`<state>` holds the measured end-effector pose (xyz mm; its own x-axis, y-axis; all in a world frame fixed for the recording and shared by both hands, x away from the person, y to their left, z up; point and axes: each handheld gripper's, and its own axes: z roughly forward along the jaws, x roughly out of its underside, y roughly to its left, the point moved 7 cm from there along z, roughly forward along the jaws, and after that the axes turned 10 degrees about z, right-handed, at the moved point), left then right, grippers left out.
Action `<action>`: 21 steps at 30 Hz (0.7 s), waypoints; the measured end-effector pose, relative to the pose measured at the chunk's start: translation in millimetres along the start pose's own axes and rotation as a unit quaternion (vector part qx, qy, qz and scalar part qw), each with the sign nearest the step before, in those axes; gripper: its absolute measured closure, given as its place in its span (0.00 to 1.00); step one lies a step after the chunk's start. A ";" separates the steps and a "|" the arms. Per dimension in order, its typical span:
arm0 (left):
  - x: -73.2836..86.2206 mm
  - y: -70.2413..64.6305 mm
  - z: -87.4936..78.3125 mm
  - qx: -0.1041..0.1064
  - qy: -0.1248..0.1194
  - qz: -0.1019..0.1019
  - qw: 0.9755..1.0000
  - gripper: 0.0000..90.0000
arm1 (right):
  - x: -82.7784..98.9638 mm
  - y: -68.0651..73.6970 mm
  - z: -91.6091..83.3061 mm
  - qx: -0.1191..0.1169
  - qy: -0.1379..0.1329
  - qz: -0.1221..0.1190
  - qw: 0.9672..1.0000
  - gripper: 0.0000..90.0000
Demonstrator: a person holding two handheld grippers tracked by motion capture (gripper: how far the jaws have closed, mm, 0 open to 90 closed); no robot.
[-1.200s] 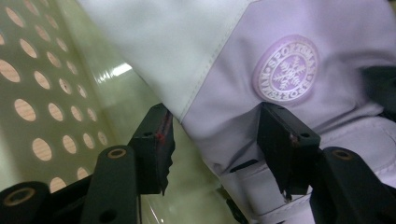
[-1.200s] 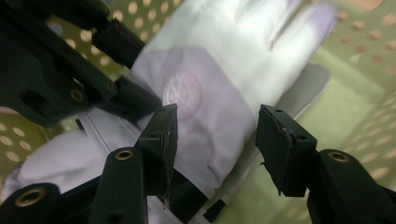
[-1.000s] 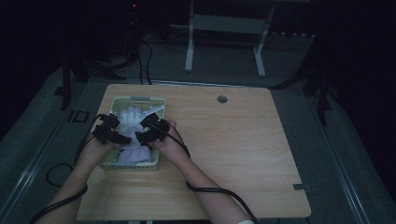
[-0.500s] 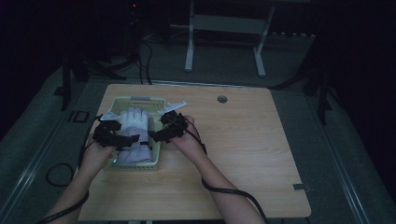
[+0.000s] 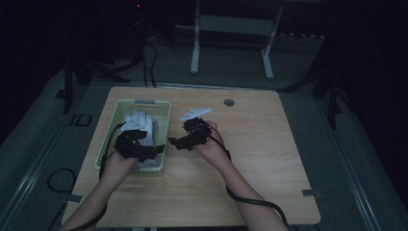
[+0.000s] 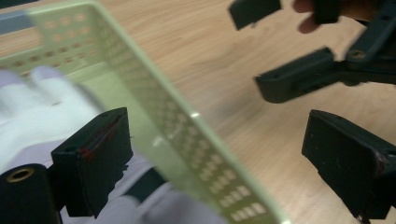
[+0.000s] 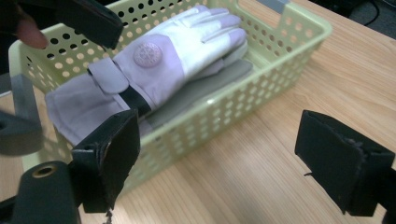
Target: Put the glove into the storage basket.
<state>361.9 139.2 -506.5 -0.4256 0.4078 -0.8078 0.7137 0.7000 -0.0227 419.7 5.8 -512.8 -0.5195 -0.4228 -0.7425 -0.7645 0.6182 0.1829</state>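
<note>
White and lilac, the glove (image 7: pixel 177 60) lies flat inside our pale green basket (image 5: pixel 161 129) at the left of the table (image 5: pixel 269 159). Our left gripper (image 5: pixel 155 151) hangs released over the basket's right wall, jaws just spread, nothing between them. Our right gripper (image 5: pixel 174 143) hovers just beside the basket, likewise freshly spread and holding nothing.

glove (image 6: pixel 32 100): blurred | basket (image 6: pixel 154 116): near rim blurred, cut off

The high view is dim, its edges sinking into black, while both claw views are bright, with the basket (image 6: pixel 177 140) blurred at centre.
</note>
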 end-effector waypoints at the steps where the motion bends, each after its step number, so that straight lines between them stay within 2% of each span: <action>1: -2.7 -4.7 0.7 0.004 -0.004 0.001 1.000 0.10 | 2.0 -2.3 -2.7 0.002 0.001 0.000 1.000 0.16; 4: -9.9 -19.7 3.4 0.023 -0.014 0.003 1.000 0.10 | 7.7 -8.3 -10.7 0.001 0.002 0.004 1.000 0.16; 6: -13.5 -29.2 5.9 0.030 -0.015 0.012 0.999 0.10 | 11.0 -12.3 -16.0 0.001 -0.001 0.004 1.000 0.16; 12: -21.2 -56.9 15.7 0.066 -0.024 0.026 0.997 0.10 | 24.4 -25.0 -29.2 0.006 0.004 0.007 1.000 0.16; 18: -23.5 -78.9 25.8 0.083 -0.026 0.041 0.995 0.10 | 37.8 -37.0 -40.4 0.006 0.006 0.013 1.000 0.16; 21: -23.3 -82.5 27.8 0.086 -0.026 0.042 0.995 0.10 | 40.2 -38.4 -42.0 0.007 0.006 0.012 1.000 0.16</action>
<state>328.3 55.7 -502.1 -0.3339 0.4264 -0.8406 0.8323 0.5520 -0.0507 412.2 -62.7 -522.6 -0.5424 -0.4152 -0.7303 -0.7463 0.6373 0.1920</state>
